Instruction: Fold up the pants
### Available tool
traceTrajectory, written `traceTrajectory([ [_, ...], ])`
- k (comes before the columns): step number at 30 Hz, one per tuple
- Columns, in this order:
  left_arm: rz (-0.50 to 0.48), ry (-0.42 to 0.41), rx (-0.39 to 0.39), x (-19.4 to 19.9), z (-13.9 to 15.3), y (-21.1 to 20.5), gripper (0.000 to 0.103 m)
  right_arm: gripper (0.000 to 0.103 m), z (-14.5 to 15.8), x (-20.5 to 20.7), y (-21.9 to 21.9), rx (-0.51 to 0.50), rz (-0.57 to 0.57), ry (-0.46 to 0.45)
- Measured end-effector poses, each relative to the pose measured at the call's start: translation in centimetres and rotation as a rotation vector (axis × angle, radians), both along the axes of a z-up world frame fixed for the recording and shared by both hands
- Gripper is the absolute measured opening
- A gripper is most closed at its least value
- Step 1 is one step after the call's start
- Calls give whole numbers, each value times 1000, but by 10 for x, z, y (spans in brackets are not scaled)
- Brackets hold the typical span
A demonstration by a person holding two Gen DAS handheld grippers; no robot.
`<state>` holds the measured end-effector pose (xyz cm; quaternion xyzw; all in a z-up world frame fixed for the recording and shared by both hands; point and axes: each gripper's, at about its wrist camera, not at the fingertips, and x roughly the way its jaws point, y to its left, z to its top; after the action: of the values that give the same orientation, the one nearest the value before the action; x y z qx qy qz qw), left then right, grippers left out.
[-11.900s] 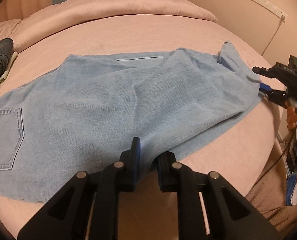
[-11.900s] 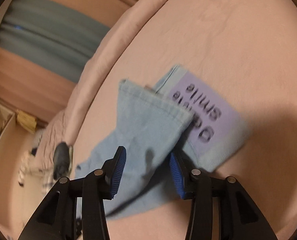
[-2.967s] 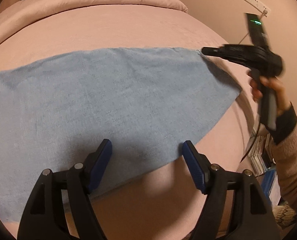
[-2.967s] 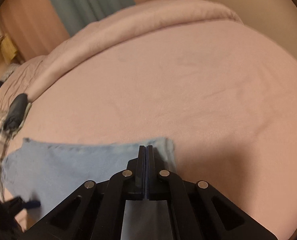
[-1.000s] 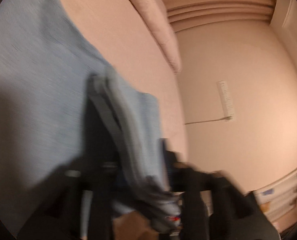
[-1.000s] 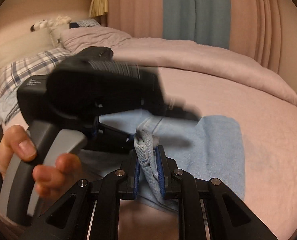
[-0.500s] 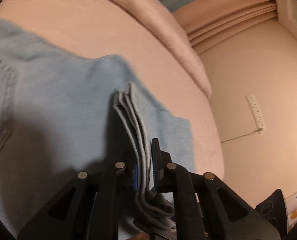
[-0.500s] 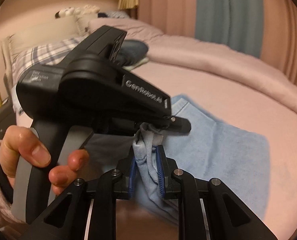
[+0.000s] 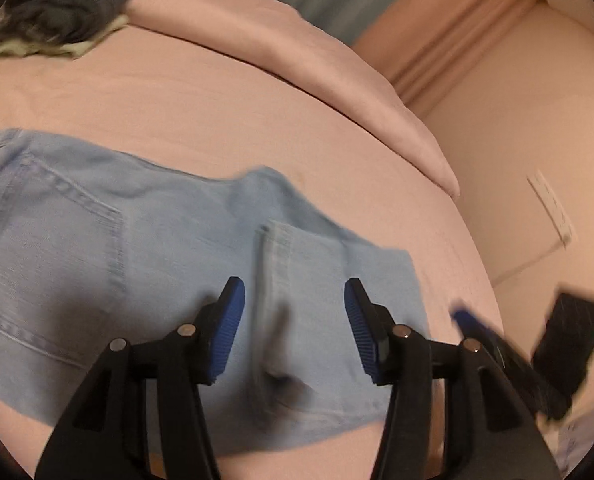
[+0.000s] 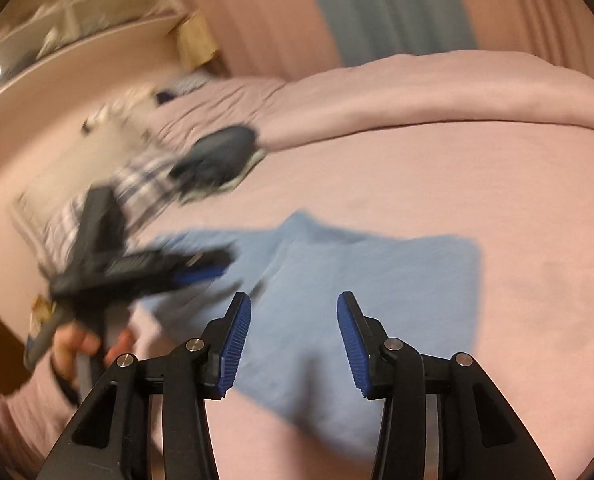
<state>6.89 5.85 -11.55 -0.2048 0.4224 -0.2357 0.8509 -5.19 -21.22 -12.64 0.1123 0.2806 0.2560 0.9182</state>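
Note:
The light blue denim pants (image 9: 169, 264) lie folded on the pink bed, a back pocket showing at the left and a hemmed layer on top. My left gripper (image 9: 295, 320) is open and empty just above the folded end. In the right wrist view the pants (image 10: 337, 280) lie as a blue slab in front of my right gripper (image 10: 294, 336), which is open and empty above their near edge. The left gripper (image 10: 137, 268) shows blurred at the left there; the right gripper (image 9: 537, 360) shows blurred at the right in the left wrist view.
A dark folded garment (image 9: 61, 28) lies on the bed (image 9: 217, 100) near the rolled pink duvet (image 10: 437, 92). A plaid pillow (image 10: 137, 184) and shelves (image 10: 77, 24) stand at the back left. A wall with a power strip (image 9: 553, 212) is right of the bed.
Both grippers have let go of the bunched pant layers and opened. The layers have dropped flat onto the pants. Both grippers have pulled back and apart.

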Motion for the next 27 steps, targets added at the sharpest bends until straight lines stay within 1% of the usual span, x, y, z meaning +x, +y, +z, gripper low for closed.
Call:
traceTrajectory([
  [3,-100,-12,52,-17,-4,-30,52,45,-2,29,-9,-137,-114,28],
  [4,-132,-16,73,-21,-6,-43,51,39,-4,42,-10,-164,-131,44],
  [5,-156,-20,94,-25,-10,-52,50,31,-5,55,-6,-181,-130,65],
  [7,-197,-16,126,-31,-18,-69,50,30,-12,77,-4,-236,-155,97],
  [8,-212,3,134,-31,-25,-73,50,30,-18,87,-2,-262,-153,123],
  [10,-211,39,160,-32,-39,-74,49,30,-38,109,-3,-291,-144,218],
  [11,-209,36,149,-32,-41,-71,49,28,-46,114,-4,-300,-126,259],
  [12,-209,40,130,-32,-41,-68,49,27,-49,114,-2,-314,-125,245],
  [15,-208,70,91,-29,-40,-58,49,27,-41,110,3,-350,-128,227],
  [18,-209,71,82,-31,-39,-54,50,28,-31,90,-3,-300,-141,218],
  [20,-209,66,87,-30,-36,-55,50,28,-25,61,-14,-252,-107,165],
  [24,-206,73,89,-33,-34,-62,50,27,-29,11,-9,-265,-56,123],
  [27,-199,77,83,-28,-32,-67,50,27,-44,-7,-1,-278,-26,146],
])
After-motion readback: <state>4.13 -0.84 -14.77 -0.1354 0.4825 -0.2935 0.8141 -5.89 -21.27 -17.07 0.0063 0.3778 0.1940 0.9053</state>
